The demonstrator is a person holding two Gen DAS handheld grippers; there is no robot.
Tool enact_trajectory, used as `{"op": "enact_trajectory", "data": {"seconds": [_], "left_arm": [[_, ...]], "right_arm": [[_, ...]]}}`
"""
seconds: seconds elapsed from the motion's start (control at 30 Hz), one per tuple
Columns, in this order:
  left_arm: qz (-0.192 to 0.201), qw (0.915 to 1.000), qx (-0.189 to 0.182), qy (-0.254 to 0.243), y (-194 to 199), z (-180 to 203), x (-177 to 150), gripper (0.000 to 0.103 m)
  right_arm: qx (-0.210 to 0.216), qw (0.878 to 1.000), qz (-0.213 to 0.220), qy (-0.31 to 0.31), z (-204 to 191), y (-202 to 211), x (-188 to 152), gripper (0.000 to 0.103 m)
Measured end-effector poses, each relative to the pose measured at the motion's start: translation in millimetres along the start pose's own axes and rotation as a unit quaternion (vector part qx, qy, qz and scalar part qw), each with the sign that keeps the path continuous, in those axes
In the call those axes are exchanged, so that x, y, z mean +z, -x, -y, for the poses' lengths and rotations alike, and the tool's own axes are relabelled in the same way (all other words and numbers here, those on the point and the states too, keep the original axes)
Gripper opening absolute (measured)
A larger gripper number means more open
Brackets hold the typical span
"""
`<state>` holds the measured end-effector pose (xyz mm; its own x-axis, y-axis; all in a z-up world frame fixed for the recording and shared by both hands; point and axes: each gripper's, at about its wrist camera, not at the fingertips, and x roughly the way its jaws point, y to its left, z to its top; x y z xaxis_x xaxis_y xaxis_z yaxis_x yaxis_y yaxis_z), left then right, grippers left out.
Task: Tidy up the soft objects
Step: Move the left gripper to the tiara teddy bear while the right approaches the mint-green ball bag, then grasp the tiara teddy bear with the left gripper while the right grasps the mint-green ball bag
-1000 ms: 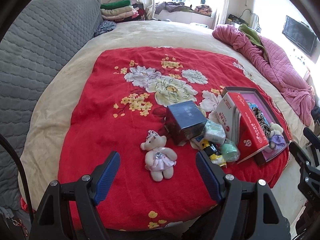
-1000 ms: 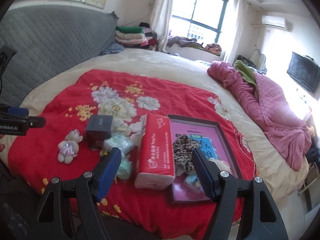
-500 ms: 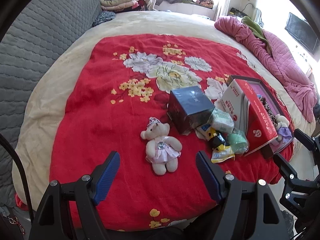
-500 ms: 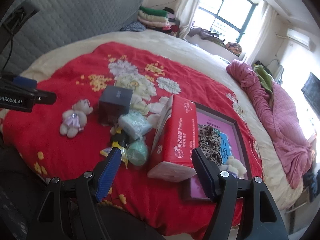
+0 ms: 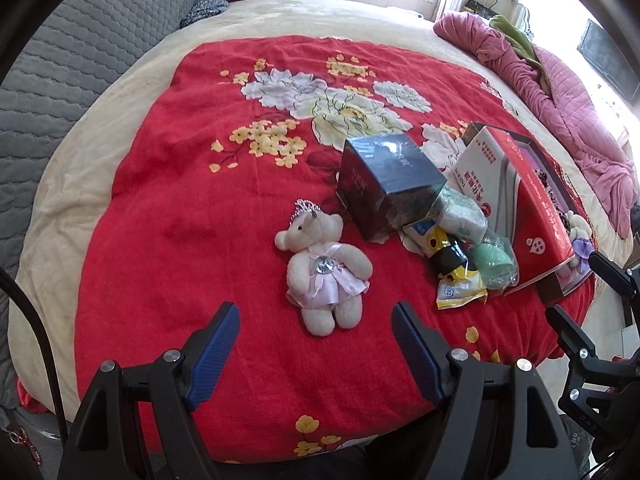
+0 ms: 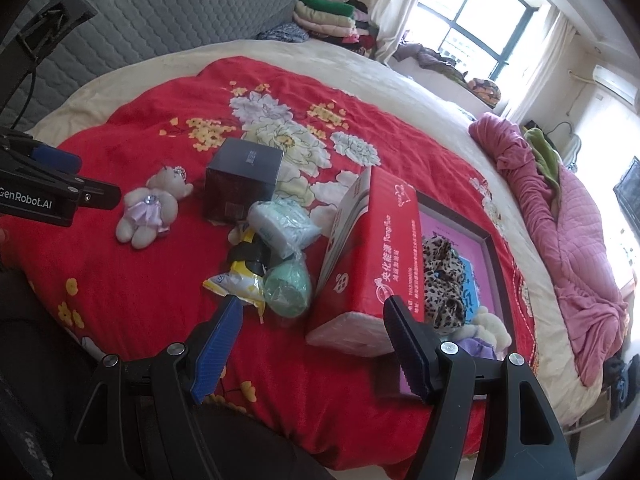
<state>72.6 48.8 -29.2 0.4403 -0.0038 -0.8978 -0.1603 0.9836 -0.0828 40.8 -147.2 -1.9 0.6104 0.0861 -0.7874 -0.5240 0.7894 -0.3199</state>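
Observation:
A cream teddy bear in a lilac dress (image 5: 325,272) lies on the red floral blanket (image 5: 200,184), just ahead of my open left gripper (image 5: 316,320); it also shows in the right wrist view (image 6: 149,213). My right gripper (image 6: 312,316) is open and empty, in front of a red tissue pack (image 6: 372,256) that leans on a pink-lined tray (image 6: 480,240). The tray holds a leopard-print cloth (image 6: 444,280) and a second small bear (image 6: 486,330). A white wrapped roll (image 6: 284,228), a green wrapped roll (image 6: 288,288) and a yellow-black packet (image 6: 244,272) lie clustered left of the pack.
A dark box (image 5: 388,184) stands beside the cluster, behind the bear. A pink quilt (image 6: 568,208) is bunched along the bed's right side. A grey padded headboard (image 5: 72,60) is at left, with folded clothes (image 6: 328,20) at the far end. The bed's near edge is right below both grippers.
Both grippers have moved closer to the bed and lower. The bear now lies nearer the left gripper, and the tissue pack nearer the right one. Nothing on the bed has shifted.

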Motion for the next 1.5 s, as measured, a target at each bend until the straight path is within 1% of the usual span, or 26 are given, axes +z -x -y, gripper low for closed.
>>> {"op": "enact_trajectory", "data": {"seconds": [0.27, 0.4, 0.5, 0.57, 0.63, 0.7, 0.97, 1.13, 1.2, 1.23, 1.27, 1.3, 1.33, 1.4, 1.5], "left_arm": [[-0.012, 0.9999, -0.002, 0.001, -11.8, 0.6, -3.7, 0.077], [-0.017, 0.9999, -0.002, 0.002, -17.1, -0.7, -4.5, 0.077], [-0.021, 0.9998, -0.004, 0.005, -20.8, -2.0, -5.1, 0.077], [-0.023, 0.9997, -0.006, 0.005, -23.5, -2.4, -5.2, 0.077], [-0.024, 0.9996, -0.009, 0.007, -26.4, -3.2, -4.6, 0.077], [-0.027, 0.9995, -0.012, 0.010, -31.0, -4.2, -3.2, 0.077], [-0.035, 0.9991, -0.014, 0.017, -45.3, -6.1, 3.7, 0.077], [-0.042, 0.9988, -0.013, 0.022, -56.1, -8.5, 9.5, 0.077], [-0.046, 0.9985, -0.015, 0.027, -61.2, -10.1, 11.8, 0.077], [-0.047, 0.9984, -0.015, 0.028, -63.5, -10.6, 12.6, 0.077], [-0.049, 0.9983, -0.015, 0.028, -65.1, -10.6, 13.0, 0.077], [-0.051, 0.9982, -0.015, 0.028, -66.7, -10.9, 13.4, 0.077], [-0.052, 0.9981, -0.015, 0.029, -68.6, -11.2, 13.7, 0.077], [-0.054, 0.9979, -0.017, 0.031, -71.5, -11.4, 14.3, 0.077], [-0.059, 0.9974, -0.020, 0.035, -75.6, -13.2, 15.1, 0.077]], "right_arm": [[-0.001, 1.000, -0.007, 0.016, -4.4, -10.9, -0.1, 0.074], [-0.016, 0.997, -0.022, 0.075, -16.7, -26.1, 2.0, 0.074], [-0.035, 0.990, -0.037, 0.128, -29.2, -40.9, 1.4, 0.074], [-0.049, 0.987, -0.050, 0.146, -33.5, -52.3, 2.8, 0.074], [-0.059, 0.984, -0.051, 0.162, -36.2, -58.3, 4.9, 0.074], [-0.057, 0.981, -0.056, 0.179, -39.5, -65.0, 7.7, 0.074], [-0.082, 0.954, -0.088, 0.274, -57.3, -98.7, 10.8, 0.074], [-0.061, 0.952, -0.095, 0.284, -54.3, -105.8, 12.3, 0.074], [-0.049, 0.952, -0.097, 0.287, -53.4, -107.9, 13.2, 0.072], [-0.038, 0.952, -0.100, 0.285, -52.7, -109.9, 14.2, 0.067], [-0.024, 0.954, -0.103, 0.282, -51.9, -111.8, 15.2, 0.059], [-0.011, 0.954, -0.107, 0.279, -53.4, -111.6, 15.5, 0.054], [0.005, 0.955, -0.112, 0.274, -52.2, -113.2, 16.1, 0.045], [0.013, 0.959, -0.114, 0.261, -50.7, -114.5, 17.9, 0.043], [0.032, 0.972, -0.105, 0.207, -38.6, -112.6, 22.8, 0.040]]}}
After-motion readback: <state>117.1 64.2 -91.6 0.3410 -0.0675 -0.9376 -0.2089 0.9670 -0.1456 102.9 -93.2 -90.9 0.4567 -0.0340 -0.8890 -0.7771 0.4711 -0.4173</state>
